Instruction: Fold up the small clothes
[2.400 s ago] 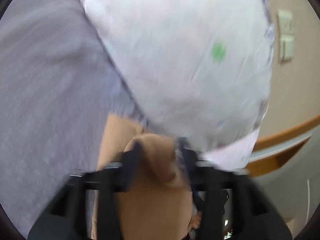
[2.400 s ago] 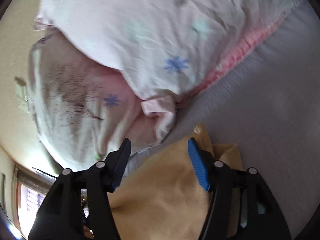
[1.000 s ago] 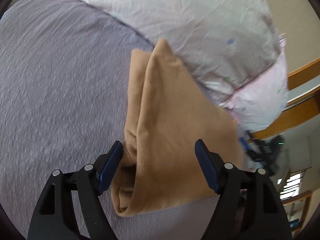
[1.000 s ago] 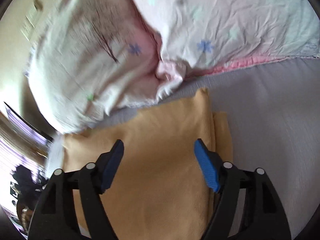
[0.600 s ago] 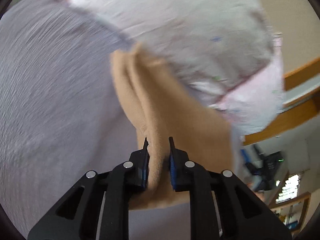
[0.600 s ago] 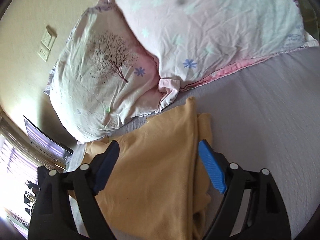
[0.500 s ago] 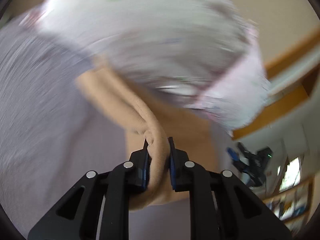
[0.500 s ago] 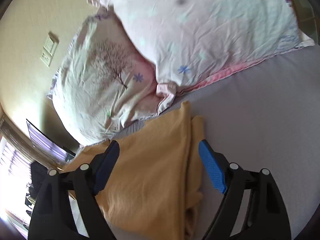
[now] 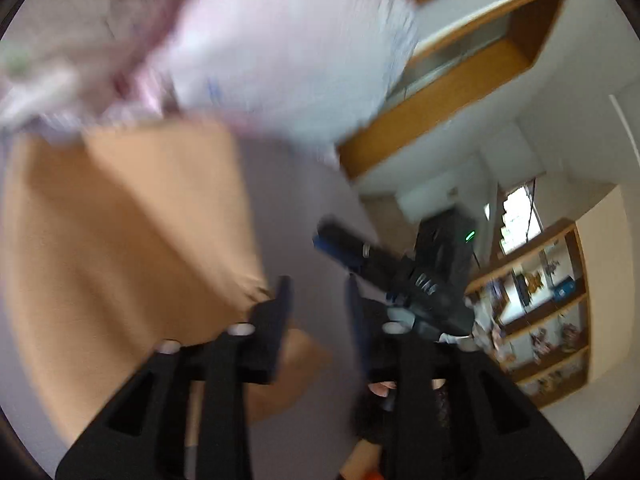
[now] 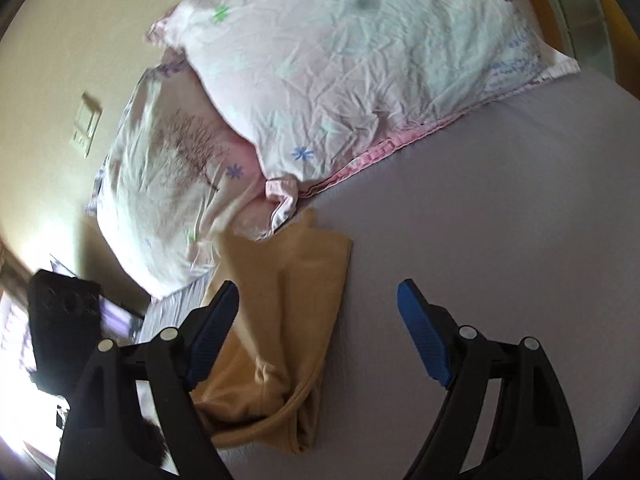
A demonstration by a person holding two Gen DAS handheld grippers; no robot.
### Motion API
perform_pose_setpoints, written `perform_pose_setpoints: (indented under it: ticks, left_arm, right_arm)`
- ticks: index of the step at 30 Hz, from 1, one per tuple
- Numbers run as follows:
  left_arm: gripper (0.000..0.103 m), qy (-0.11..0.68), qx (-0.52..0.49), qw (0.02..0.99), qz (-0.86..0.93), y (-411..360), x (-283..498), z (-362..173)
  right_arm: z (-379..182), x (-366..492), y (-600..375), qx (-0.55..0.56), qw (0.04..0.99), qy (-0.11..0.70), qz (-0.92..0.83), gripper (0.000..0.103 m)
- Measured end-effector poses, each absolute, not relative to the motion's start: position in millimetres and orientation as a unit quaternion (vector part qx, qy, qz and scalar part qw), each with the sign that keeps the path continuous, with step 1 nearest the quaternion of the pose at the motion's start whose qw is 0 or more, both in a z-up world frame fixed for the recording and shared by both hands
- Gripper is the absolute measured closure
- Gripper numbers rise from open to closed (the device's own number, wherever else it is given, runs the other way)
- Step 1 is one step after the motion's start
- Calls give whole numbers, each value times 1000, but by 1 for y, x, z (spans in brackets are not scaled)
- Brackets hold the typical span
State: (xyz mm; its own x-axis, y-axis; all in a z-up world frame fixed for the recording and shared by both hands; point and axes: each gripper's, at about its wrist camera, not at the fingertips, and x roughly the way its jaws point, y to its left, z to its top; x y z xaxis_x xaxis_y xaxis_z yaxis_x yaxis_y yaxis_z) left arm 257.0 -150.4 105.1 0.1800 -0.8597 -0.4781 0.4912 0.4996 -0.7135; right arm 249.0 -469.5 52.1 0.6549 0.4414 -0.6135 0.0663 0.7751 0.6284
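Observation:
A tan garment (image 10: 288, 320) lies folded on the grey bedsheet (image 10: 500, 220), just below the pillows. In the blurred left wrist view it (image 9: 120, 248) fills the left side. My left gripper (image 9: 318, 300) has its jaws a little apart with nothing between them, at the garment's right edge. My right gripper (image 10: 316, 320) is wide open and empty, hovering above the garment's right part. The right gripper also shows in the left wrist view (image 9: 360, 252).
Two pale floral pillows (image 10: 360, 80) lie against the wall behind the garment. A wooden headboard ledge (image 9: 440, 100) and shelves (image 9: 540, 312) are off the bed's side. A wall switch (image 10: 86, 124) is on the beige wall.
My left gripper, which was shut on the garment's fold, has swung right and opened, letting the cloth drop. The garment now lies narrower. The right gripper has pulled back, still open.

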Motion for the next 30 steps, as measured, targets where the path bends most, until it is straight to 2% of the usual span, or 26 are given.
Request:
perform_pose_setpoints:
  ticks: [1,2,6,8,9,12,17,18,19,21,26,30]
  left_arm:
    - [39,428,-205,764,-436,-132,257,111]
    - [36,414,-201,796,-393,-109,259,114]
    - [36,471,-203,809,-287,-63,274,84]
    - [36,495,-212,794,-284,-52,267,67]
    - [36,492,-208,794,-291,-51,261,64]
    - [36,460,-182,801,-336,-52,236,72]
    - [36,405,-72,818,-403,-95,176,84]
    - [36,405,-50,818,-406,-100,169,84]
    - [36,406,-26,818,-408,-108,164,81]
    - [36,422,15,815,-397,-128,161,63]
    - [37,475,11,792,-383,-131,177,26]
    - [37,476,39,790,-384,-135,172,25]
  right_arm:
    - [52,252,-467,319,848,405,121,21]
    - [51,257,-463,323,841,413,132,20]
    - [42,270,-444,325,817,453,145,19]
    - [56,257,-436,309,838,423,151,27]
    - [69,244,-429,291,852,401,169,31]
    - [94,214,-409,238,870,379,206,32]
    - [97,183,-377,174,867,414,215,35]
    - [91,183,-372,168,863,427,212,43]
    - [85,185,-366,154,860,441,203,65]
    - [71,186,-365,137,863,454,173,94]
    - [43,172,-405,222,845,463,151,95]
    - [24,169,-398,207,828,499,149,92]
